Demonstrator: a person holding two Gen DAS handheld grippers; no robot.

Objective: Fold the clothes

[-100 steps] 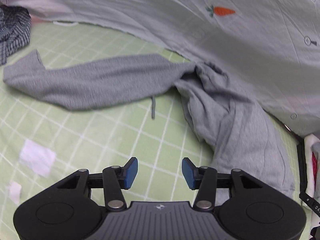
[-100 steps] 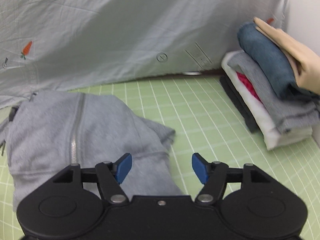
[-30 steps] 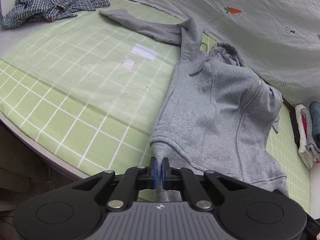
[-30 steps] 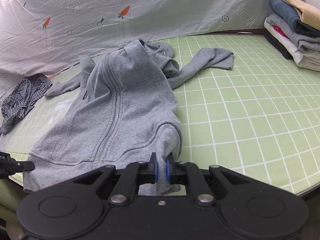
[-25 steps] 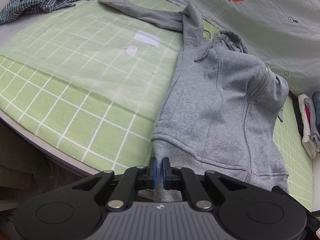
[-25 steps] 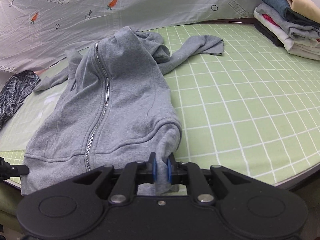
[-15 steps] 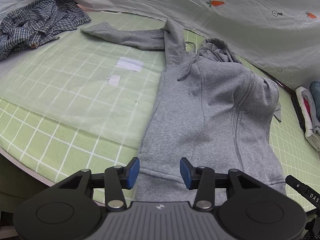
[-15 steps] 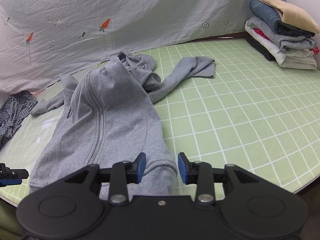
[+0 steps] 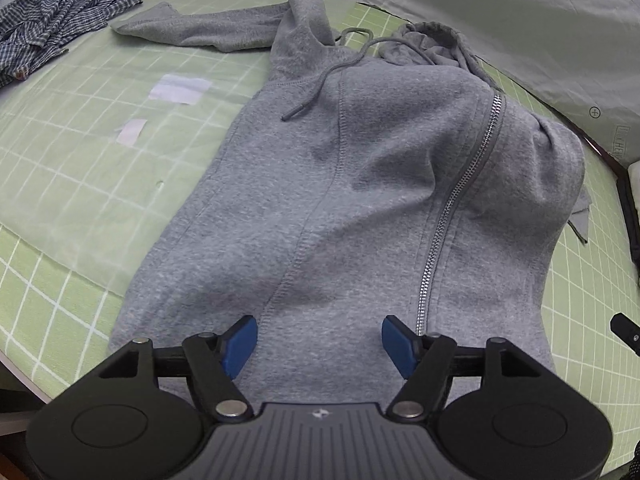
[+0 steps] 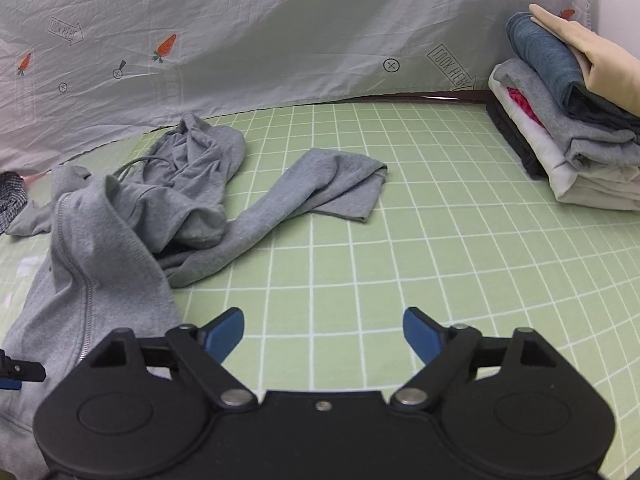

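Note:
A grey zip hoodie (image 9: 360, 184) lies front up on the green checked mat (image 9: 60, 152), hem toward me, hood and one sleeve at the far end. My left gripper (image 9: 318, 342) is open and empty just above the hem. In the right wrist view the hoodie (image 10: 92, 248) lies at the left, with its other sleeve (image 10: 304, 188) stretched across the mat (image 10: 440, 260). My right gripper (image 10: 323, 334) is open and empty over bare mat, to the right of the hoodie.
A crumpled checked shirt (image 9: 52, 36) lies at the far left. A stack of folded clothes (image 10: 568, 128) stands at the far right. A grey carrot-print sheet (image 10: 260, 40) hangs behind the mat. Two white patches (image 9: 180, 88) mark the mat. The mat's near edge (image 9: 24, 376) is close.
Both grippers, shut on the hoodie's hem a second ago, have opened and let it go. The left has moved in over the hem; the right has swung right over bare mat.

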